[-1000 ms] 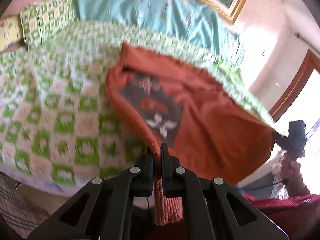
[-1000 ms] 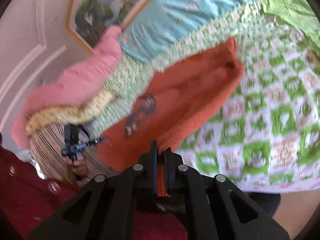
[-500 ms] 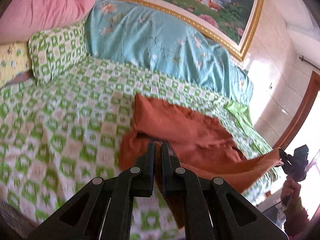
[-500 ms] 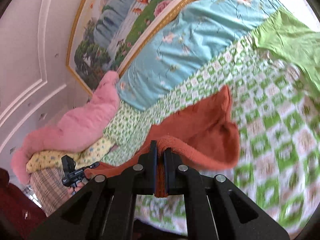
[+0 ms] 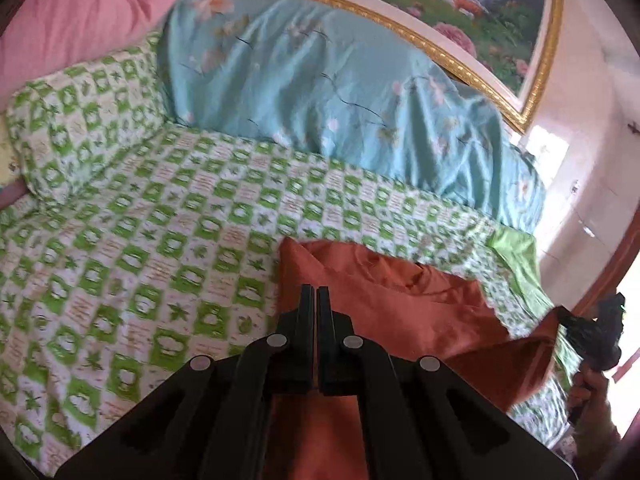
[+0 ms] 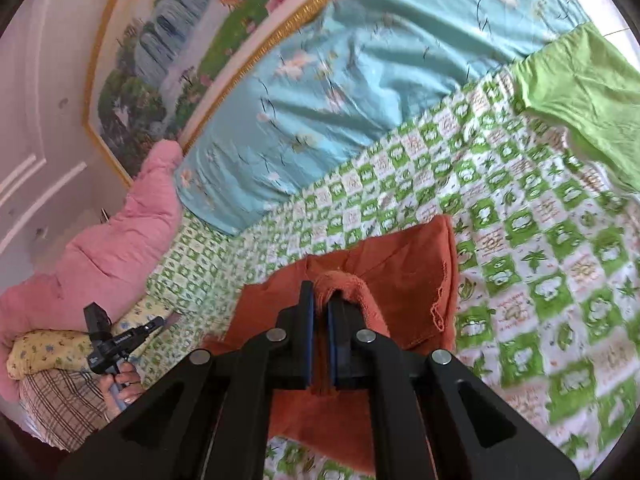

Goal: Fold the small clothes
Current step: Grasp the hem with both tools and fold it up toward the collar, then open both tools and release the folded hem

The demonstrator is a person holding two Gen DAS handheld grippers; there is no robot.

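Note:
A rust-orange garment [image 5: 400, 312] lies on the green-and-white checked bedspread [image 5: 160, 264], its near edge lifted off the bed. My left gripper [image 5: 316, 296] is shut on one corner of that edge, and the cloth hangs down between the fingers. My right gripper [image 6: 320, 296] is shut on the ribbed hem of the same garment [image 6: 400, 280]. The right gripper also shows at the far right of the left wrist view [image 5: 596, 336], with cloth stretched to it. The left gripper shows at the lower left of the right wrist view [image 6: 116, 340].
A teal floral quilt [image 5: 320, 80] and a pink blanket [image 5: 80, 12] are piled along the wall under a gold-framed painting [image 5: 500, 12]. A green checked pillow [image 5: 80, 120] lies at the left. A light green cloth [image 6: 584, 92] lies at the bed's far right.
Both grippers have lifted the garment's near edge and carried it forward over the bed. The printed front panel seen a second ago is now folded under, out of sight.

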